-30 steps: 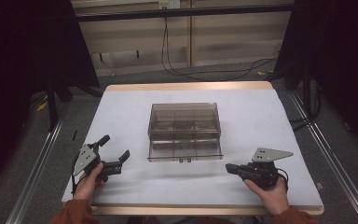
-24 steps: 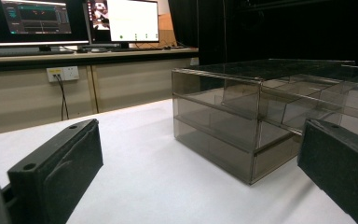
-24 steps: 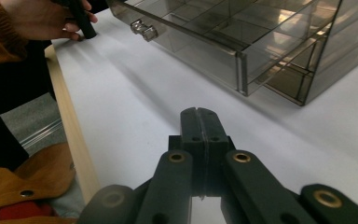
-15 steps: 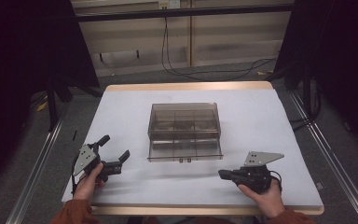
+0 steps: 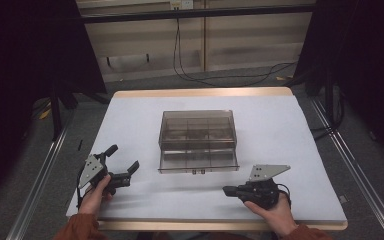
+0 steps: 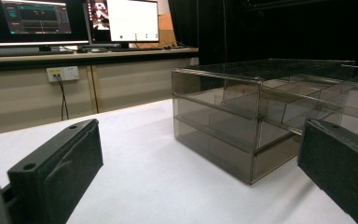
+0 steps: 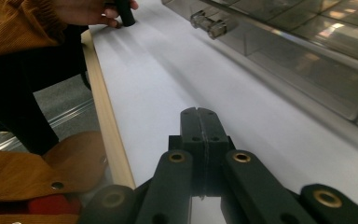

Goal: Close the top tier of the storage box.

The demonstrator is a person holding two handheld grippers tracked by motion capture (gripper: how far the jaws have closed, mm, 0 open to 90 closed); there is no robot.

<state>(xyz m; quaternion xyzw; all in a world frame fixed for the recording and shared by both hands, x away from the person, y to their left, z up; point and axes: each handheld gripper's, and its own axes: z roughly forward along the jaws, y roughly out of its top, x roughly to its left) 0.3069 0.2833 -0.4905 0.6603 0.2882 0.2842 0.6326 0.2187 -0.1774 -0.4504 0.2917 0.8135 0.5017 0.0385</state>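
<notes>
1. The left gripper (image 5: 130, 172) rests at the white table's (image 5: 290, 145) near-left, jaws spread, grasping nothing.
2. The smoky transparent plastic drawer box (image 5: 198, 141) sits mid-table: probably light, rigid, slick and crackable; best taken by its small front knobs (image 7: 208, 24).
3. The right gripper (image 5: 228, 190), near-right, is clenched and empty.

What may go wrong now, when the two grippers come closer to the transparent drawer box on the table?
The right gripper is shut and points along the table, so it would probably have to open before it can take the small knobs. The drawer box looks light and stands free, so a one-sided pull might slide it. The left gripper is open, beside the box.
</notes>
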